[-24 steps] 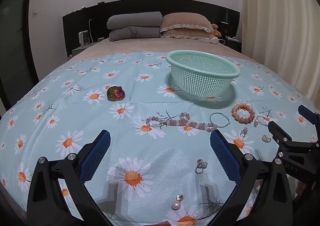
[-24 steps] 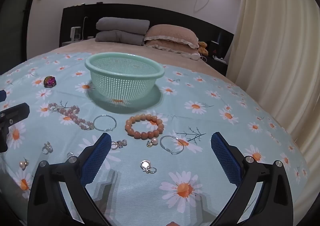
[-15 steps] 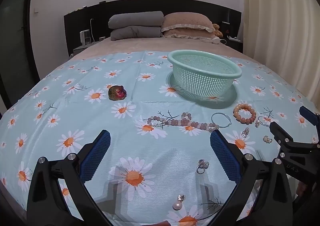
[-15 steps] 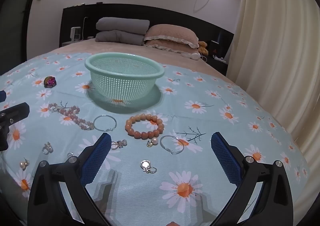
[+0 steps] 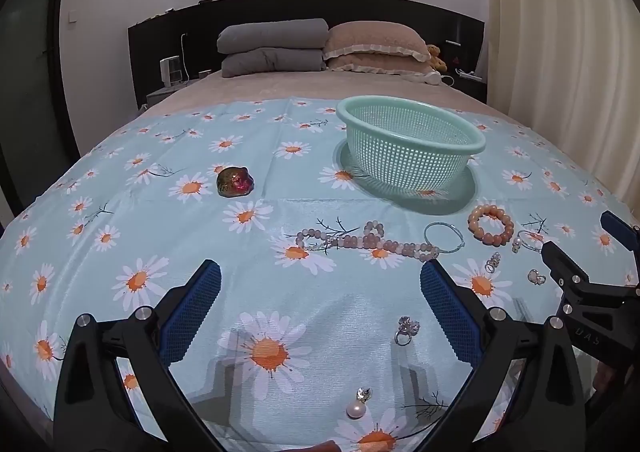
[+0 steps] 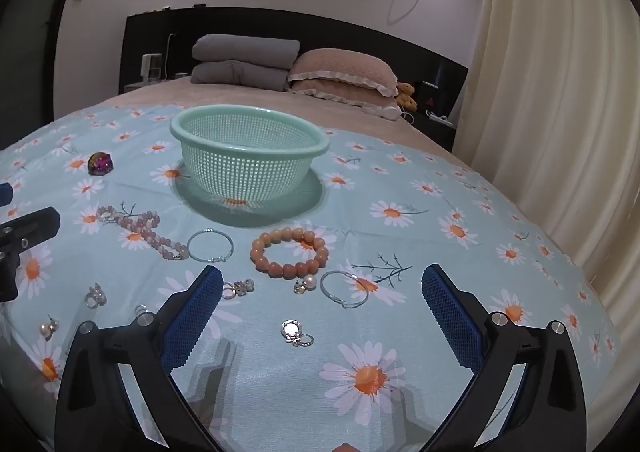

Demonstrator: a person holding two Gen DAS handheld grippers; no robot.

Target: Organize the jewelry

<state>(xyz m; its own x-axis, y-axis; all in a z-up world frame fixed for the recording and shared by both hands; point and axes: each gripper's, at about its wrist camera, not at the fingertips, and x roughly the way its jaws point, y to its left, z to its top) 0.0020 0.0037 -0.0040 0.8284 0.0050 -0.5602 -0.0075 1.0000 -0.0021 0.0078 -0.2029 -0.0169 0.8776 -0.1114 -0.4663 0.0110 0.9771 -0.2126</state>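
- A bed (image 6: 400,188) is covered by a daisy-print cloth (image 6: 420,260);
- a mesh basket (image 6: 248,156), beaded bracelet (image 6: 289,258), bead strand (image 6: 140,230), bangles, rings and earrings are laid on it.

One basket (image 6: 248,156), two bangles (image 6: 210,246).

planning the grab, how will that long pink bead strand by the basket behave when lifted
The pink bead strand lies looped and kinked on the floral cloth, so it is probably floppy and would dangle from a pinch. Its round, glossy beads may slip between fingers.
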